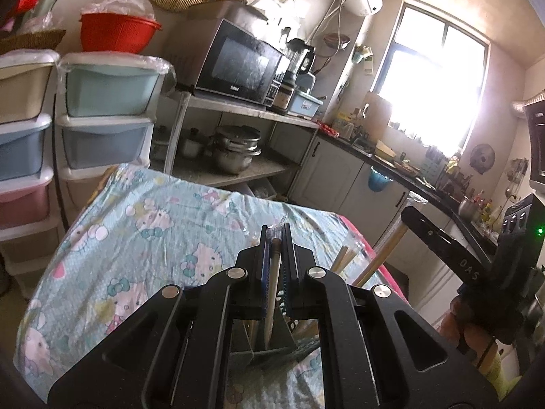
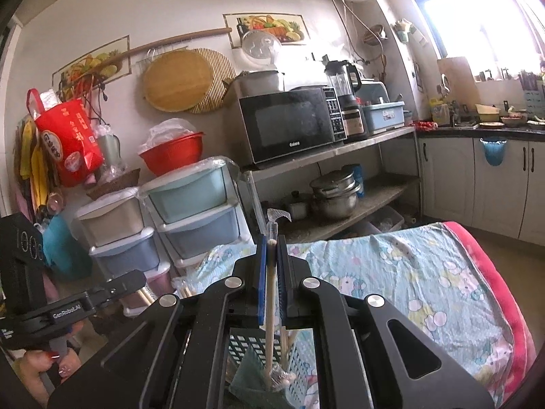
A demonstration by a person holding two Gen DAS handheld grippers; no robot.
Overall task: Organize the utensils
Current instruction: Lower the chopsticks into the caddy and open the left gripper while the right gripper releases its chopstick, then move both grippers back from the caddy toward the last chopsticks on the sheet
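Note:
My left gripper (image 1: 275, 238) is shut on a pale wrapped chopstick (image 1: 274, 283) whose lower end reaches into a dark slotted utensil holder (image 1: 272, 349) on the table. My right gripper (image 2: 271, 245) is shut on a wooden chopstick in clear wrap (image 2: 270, 306), its lower end inside the perforated utensil holder (image 2: 250, 346). More wooden chopsticks (image 1: 344, 257) stand to the right in the left wrist view. The right gripper's body (image 1: 453, 248) shows at right there; the left gripper's body (image 2: 78, 303) shows at left in the right wrist view.
The table wears a blue cartoon-print cloth (image 1: 143, 225) with a red edge (image 2: 490, 272). Stacked plastic drawers (image 2: 190, 211), a shelf with a microwave (image 2: 289, 126) and pots (image 2: 333, 194), and kitchen cabinets (image 2: 494, 184) stand behind.

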